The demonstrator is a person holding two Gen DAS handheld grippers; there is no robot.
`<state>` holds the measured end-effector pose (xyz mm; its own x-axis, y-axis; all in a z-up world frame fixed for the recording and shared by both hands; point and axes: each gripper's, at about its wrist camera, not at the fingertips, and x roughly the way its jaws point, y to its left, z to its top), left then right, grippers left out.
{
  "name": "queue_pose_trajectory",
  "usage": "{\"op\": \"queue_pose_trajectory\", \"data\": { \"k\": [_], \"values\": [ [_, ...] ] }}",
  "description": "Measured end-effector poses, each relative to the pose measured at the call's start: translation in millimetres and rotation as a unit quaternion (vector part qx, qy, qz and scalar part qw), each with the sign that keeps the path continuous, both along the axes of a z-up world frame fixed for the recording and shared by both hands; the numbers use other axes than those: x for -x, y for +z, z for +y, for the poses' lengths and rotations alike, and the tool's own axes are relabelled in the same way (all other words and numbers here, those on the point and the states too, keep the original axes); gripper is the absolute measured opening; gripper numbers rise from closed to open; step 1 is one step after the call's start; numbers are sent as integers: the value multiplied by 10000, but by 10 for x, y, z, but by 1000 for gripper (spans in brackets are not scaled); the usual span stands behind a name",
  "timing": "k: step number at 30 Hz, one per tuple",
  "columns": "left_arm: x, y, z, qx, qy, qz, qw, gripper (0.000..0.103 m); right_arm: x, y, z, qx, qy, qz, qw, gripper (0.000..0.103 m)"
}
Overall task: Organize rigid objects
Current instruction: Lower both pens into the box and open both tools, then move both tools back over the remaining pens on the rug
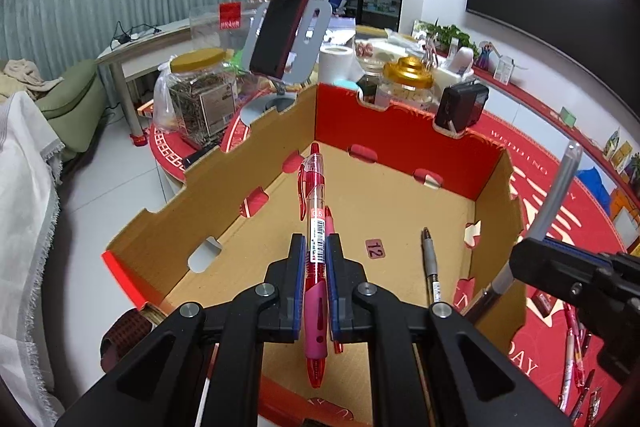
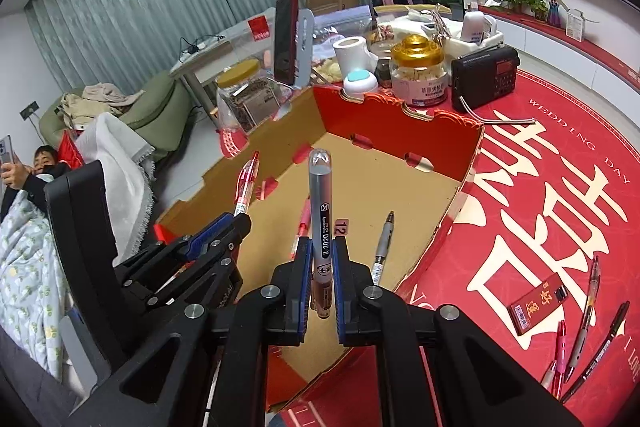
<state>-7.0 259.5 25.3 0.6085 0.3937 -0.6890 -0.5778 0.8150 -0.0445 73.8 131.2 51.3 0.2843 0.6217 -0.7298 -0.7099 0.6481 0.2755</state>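
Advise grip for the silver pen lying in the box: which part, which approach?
Take the silver pen mid-barrel, from straight above, tool fingers across its width. It lies flat on the cardboard box floor with bare cardboard either side, so nothing blocks the fingers.

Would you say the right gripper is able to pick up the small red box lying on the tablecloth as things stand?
Probably not yet: the right gripper is shut on the grey pen. The small red box lies uncovered, apart from the nearby pens.
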Motion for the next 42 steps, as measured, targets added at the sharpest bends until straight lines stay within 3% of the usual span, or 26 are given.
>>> {"op": "queue_pose_trajectory", "data": {
  "k": [2, 4, 5, 6, 7, 8, 9, 12, 14, 15, 17, 24, 28, 31, 34, 38, 42],
  "values": [
    [-36, -27, 18, 34, -34, 66, 10000, 12, -44, -47, 11, 49, -50, 42, 10000, 11],
    [-76, -45, 26, 32, -99, 131, 9999, 38, -72, -77, -5, 52, -117, 43, 9999, 11],
    [-93, -46, 27, 30, -109, 147, 9998, 73, -75, -77, -13, 75, -136, 4, 9999, 12],
    [-94, -47, 28, 30, -106, 130, 9999, 94, -77, -70, -15, 93, -160, -22, 9998, 27],
    [-82, -37, 22, 28, -111, 68, 9999, 99, -77, -49, -47, 84, -232, -53, 9997, 43],
    [-76, -26, 15, 16, -134, 25, 9999, 103, -76, -28, -76, 20, -284, -82, 9996, 81],
    [-63, -5, -5, -29, -180, -45, 9998, 103, -62, 14, -133, -155, -349, -154, 9992, 87],
    [-29, 63, -120, -329, -315, -193, 9988, 103, -34, 123, -270, -374, -465, -276, 9978, 88],
    [-19, 87, -196, -291, -521, -222, 9980, 103, -21, 137, -373, -352, -550, -258, 9975, 89],
    [-11, 95, -221, -232, -609, -254, 9975, 103, -18, 128, -445, -346, -594, -209, 9974, 97],
    [64, 134, -354, -156, -804, -402, 9958, 103, -5, 99, -655, -426, -723, -62, 9965, 101],
    [249, 241, -984, -55, -1499, -545, 9872, 103, 73, -106, -1836, -320, -1843, 282, 9819, 101],
    [204, 157, -1606, -51, -2173, -279, 9757, 103, 186, -321, -2709, 167, -3016, 360, 9526, 101],
    [77, -37, -2087, -173, -2614, 116, 9650, 103, 228, -492, -3157, 557, -3478, 513, 9345, 101],
    [-48, -236, -2385, -63, -2755, 402, 9604, 103, 268, -697, -3480, 817, -3748, 840, 9197, 101],
    [-177, -411, -2554, 141, -2681, 635, 9612, 103, 322, -907, -3703, 954, -3807, 1121, 9129, 102],
    [-262, -480, -2578, 39, -2519, 728, 9650, 103, 342, -901, -3647, 1068, -3682, 857, 9196, 102]
  ]
}}
